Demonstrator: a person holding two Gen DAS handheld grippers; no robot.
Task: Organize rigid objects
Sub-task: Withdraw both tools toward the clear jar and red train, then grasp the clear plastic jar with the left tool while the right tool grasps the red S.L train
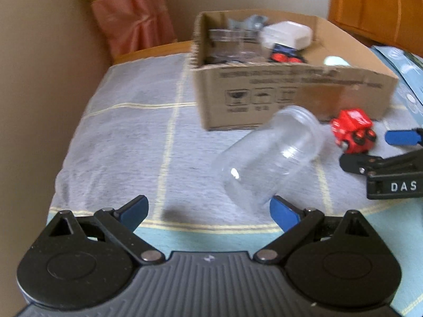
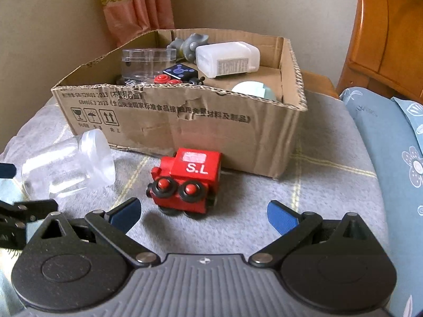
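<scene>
A clear plastic jar (image 1: 269, 155) lies on its side on the grey blanket, in front of the cardboard box (image 1: 290, 92). My left gripper (image 1: 208, 211) is open and empty, just short of the jar's base. A red toy train (image 2: 186, 182) marked "S.L" lies on its side in front of the box (image 2: 185, 121). My right gripper (image 2: 203, 215) is open and empty, just short of the train. The jar also shows in the right wrist view (image 2: 68, 165), and the train in the left wrist view (image 1: 353, 130).
The box holds a clear round container (image 2: 148, 62), a white plastic bottle (image 2: 228, 58), a grey part (image 2: 190, 43), a black-and-red toy (image 2: 178, 75) and a pale green lid (image 2: 253, 91). A blue floral pillow (image 2: 396, 142) lies right. A wooden cabinet (image 2: 388, 29) stands behind.
</scene>
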